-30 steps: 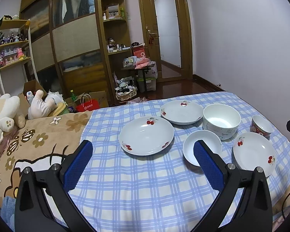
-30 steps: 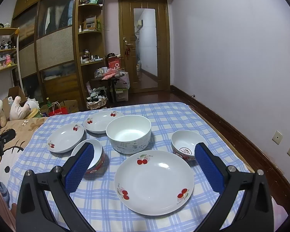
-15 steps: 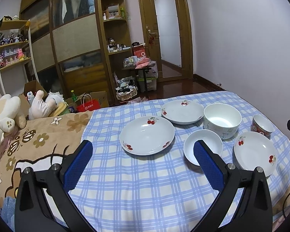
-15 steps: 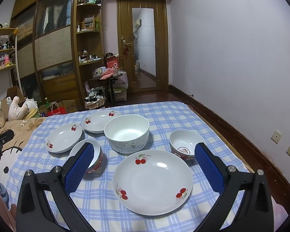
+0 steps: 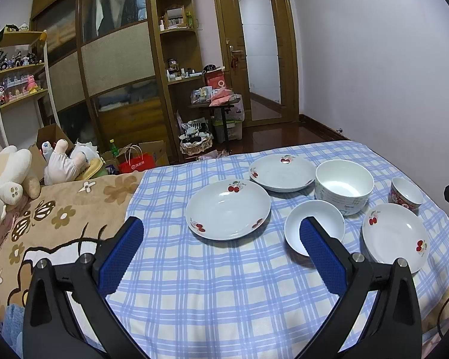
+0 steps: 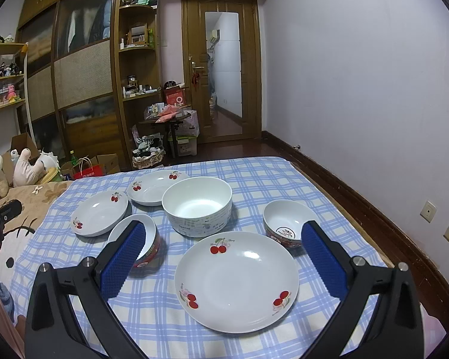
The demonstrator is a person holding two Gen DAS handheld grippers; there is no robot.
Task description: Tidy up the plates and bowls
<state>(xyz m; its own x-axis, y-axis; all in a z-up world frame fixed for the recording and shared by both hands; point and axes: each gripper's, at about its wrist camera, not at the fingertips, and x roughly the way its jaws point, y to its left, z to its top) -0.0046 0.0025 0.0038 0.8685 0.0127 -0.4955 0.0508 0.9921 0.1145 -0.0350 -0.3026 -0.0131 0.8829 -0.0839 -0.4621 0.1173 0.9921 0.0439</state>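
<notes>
Three white cherry-print plates lie on a blue checked cloth (image 5: 212,284): a left plate (image 5: 228,208), a far plate (image 5: 282,172) and a near-right plate (image 6: 236,277). A big white bowl (image 6: 198,205) stands in the middle. A small red-sided bowl (image 6: 290,220) sits to its right, another small bowl (image 6: 148,236) to its left. My left gripper (image 5: 221,248) hovers open, short of the left plate. My right gripper (image 6: 224,249) is open above the near-right plate, holding nothing.
The cloth covers a bed with a brown patterned blanket (image 5: 45,218) and plush toys (image 5: 6,176) at the left. A wall (image 6: 359,89) runs along the right side. Wardrobes, shelves and floor clutter stand beyond the bed's far edge.
Both views have shifted slightly; the dishes sit a little further left in the right wrist view. Both grippers stay open and nothing has been touched.
</notes>
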